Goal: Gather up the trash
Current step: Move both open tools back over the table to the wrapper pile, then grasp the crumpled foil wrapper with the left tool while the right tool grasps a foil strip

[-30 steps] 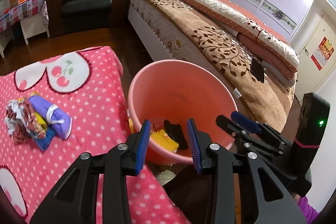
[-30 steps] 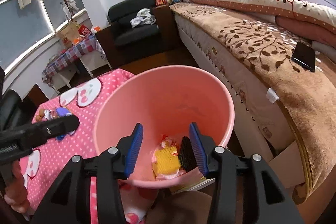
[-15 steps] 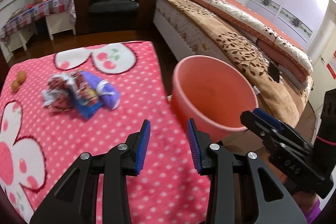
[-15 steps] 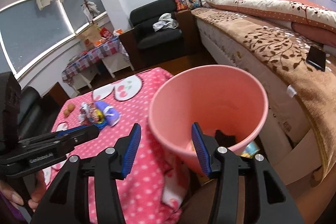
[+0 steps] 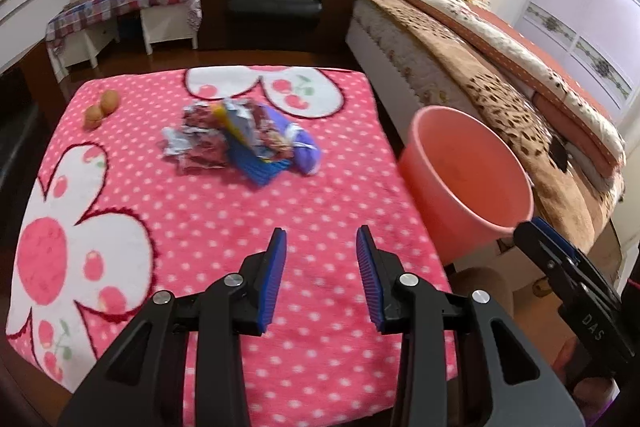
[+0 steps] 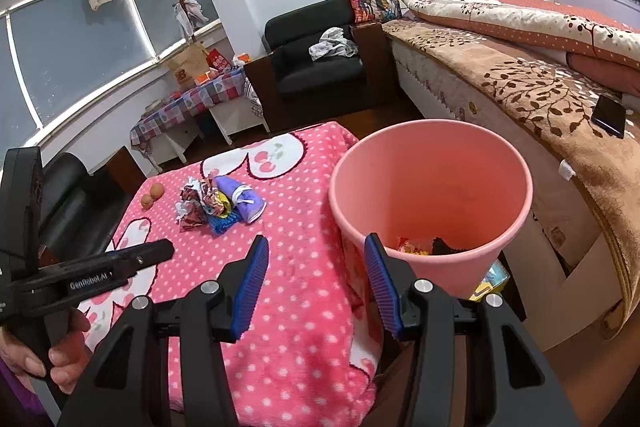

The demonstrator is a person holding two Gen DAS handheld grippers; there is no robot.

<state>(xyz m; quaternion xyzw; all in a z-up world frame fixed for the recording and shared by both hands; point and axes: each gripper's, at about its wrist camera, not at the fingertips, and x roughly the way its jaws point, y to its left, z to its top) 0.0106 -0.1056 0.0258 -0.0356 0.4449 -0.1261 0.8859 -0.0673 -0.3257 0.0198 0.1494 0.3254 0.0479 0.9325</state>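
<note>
The wrapper heap appears light, crumpled and yielding, best pinched at a raised fold; left gripper and right gripper both stand parted, empty.

Fleecy blanket, smooth plastic bucket

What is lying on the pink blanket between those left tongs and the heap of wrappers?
Nothing: in the left wrist view only bare dotted pink blanket stretches from the open left tongs to the heap of wrappers.
</note>
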